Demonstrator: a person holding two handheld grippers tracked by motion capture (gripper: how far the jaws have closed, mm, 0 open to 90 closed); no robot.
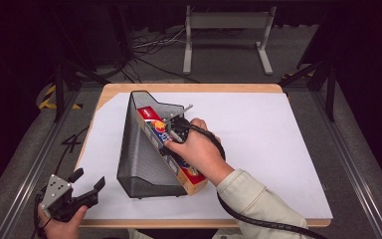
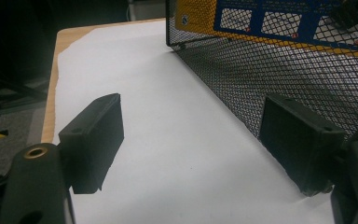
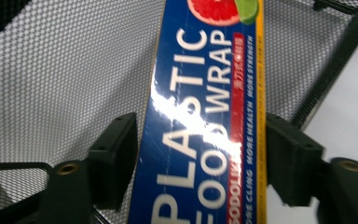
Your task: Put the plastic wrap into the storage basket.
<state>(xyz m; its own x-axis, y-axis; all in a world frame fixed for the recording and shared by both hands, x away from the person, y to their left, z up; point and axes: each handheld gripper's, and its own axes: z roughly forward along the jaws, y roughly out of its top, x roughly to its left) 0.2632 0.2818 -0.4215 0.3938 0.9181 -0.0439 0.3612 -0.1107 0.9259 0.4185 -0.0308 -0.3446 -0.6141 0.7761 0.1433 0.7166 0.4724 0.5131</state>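
A long blue plastic food wrap box (image 1: 185, 173) lies slanted in the open side of a black wire-mesh holder (image 1: 139, 159) on the white sheet. My right gripper (image 1: 171, 130) reaches onto the box about midway along it. In the right gripper view the box (image 3: 205, 116) runs lengthwise between the jaws of that gripper (image 3: 200, 154), and both pads sit against its long edges. My left gripper (image 1: 88, 179) rests open at the table's near left corner with nothing between its jaws. From the left gripper view, this open gripper (image 2: 191, 135) faces the mesh wall (image 2: 261, 74).
A white sheet (image 1: 258, 144) covers most of the wooden table (image 1: 194, 87). A metal stand (image 1: 227, 35) and loose cables lie on the floor behind the table. Aluminium rails (image 1: 30, 169) run along the table's left and right sides.
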